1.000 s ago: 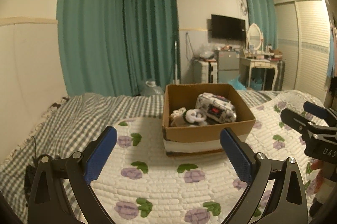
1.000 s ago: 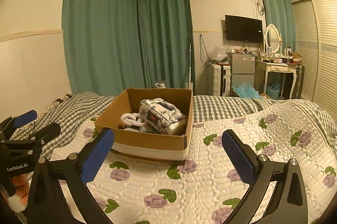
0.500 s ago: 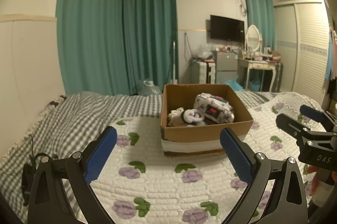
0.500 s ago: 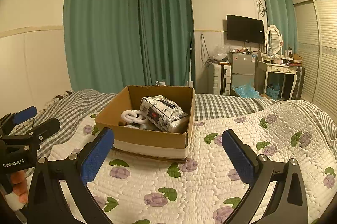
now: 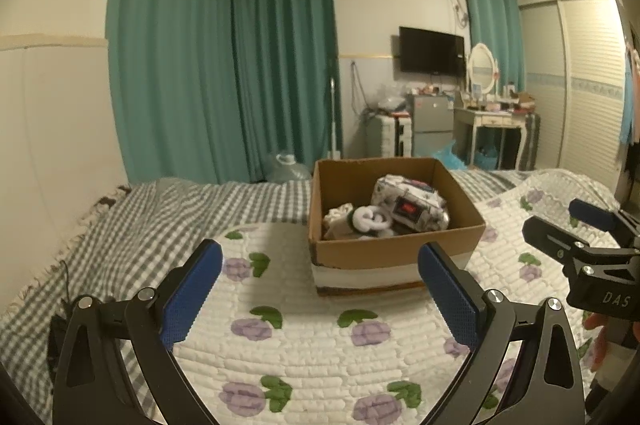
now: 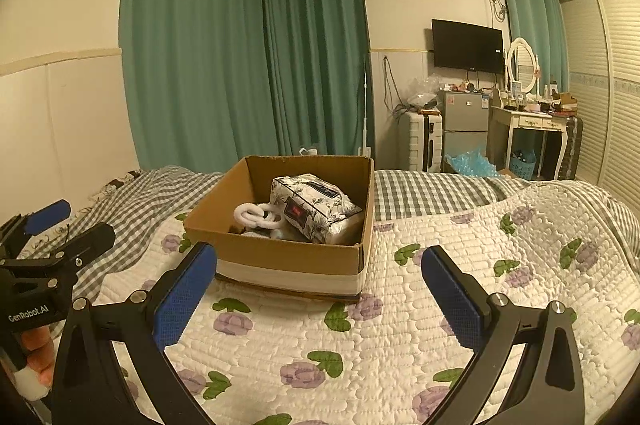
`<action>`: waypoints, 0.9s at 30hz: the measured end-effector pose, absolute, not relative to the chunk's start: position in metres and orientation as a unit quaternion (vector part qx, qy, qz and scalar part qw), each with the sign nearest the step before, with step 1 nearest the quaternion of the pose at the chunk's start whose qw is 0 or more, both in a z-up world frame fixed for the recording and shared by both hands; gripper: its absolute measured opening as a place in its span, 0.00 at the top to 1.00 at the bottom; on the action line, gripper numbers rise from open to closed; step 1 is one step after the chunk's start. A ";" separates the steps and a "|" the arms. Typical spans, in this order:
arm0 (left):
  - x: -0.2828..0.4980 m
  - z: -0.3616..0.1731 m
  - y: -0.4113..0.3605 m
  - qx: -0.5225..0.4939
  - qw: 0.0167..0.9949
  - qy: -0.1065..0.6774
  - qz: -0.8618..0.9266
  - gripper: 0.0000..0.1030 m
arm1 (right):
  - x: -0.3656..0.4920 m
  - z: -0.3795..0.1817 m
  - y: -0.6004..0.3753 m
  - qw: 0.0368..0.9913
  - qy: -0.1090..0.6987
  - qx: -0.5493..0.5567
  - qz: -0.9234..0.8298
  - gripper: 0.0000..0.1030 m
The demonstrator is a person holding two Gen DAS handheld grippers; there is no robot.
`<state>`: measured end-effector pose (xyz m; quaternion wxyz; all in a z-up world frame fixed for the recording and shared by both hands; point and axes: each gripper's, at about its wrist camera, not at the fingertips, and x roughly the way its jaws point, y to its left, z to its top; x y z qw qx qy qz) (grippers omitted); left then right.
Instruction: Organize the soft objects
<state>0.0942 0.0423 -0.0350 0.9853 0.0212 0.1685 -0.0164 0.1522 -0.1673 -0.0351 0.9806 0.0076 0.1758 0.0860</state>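
Nearest the lens, the left gripper (image 5: 320, 277) is held with its jaws wide apart and nothing between them; the right gripper (image 6: 320, 281) is held the same way, spread and empty. Below both pairs of jaws only the quilted floral bedspread (image 6: 400, 345) is seen, and no loose soft thing is visible on it.

Just beyond the jaws, and a little right of centre from the left wrist, the cardboard box (image 5: 394, 249) is set on the bedspread. Inside it a patterned soft pack (image 6: 312, 207) is leaned against the far right corner, with a white looped soft item (image 6: 258, 215) to the left of it and a crumpled pale cloth (image 5: 338, 221) tucked at the near left. The soft things are thus already gathered in the box.

The step in hand is judged to be either a pause after the last placement or an approach to the box; which cannot be told. If anything is to be rearranged, the jaws must be carried forward over the near wall of the box and lowered inside.

The box rim is the one obstacle ahead, and the two grippers are close side by side, so crowding is a risk.

Farther off, a grey checked blanket (image 5: 224, 201) is spread, then green curtains (image 6: 248, 65), a small fridge (image 6: 466, 125) and a dressing table (image 6: 528, 121).
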 end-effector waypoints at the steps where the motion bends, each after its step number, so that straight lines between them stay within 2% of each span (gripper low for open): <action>1: 0.094 -0.035 0.042 0.021 0.985 0.169 -0.017 0.03 | 0.152 -0.035 -0.168 0.981 0.176 0.008 0.086 0.00; 27: 0.094 -0.038 0.043 0.020 0.985 0.174 -0.014 0.03 | 0.153 -0.037 -0.166 0.980 0.180 0.005 0.087 0.00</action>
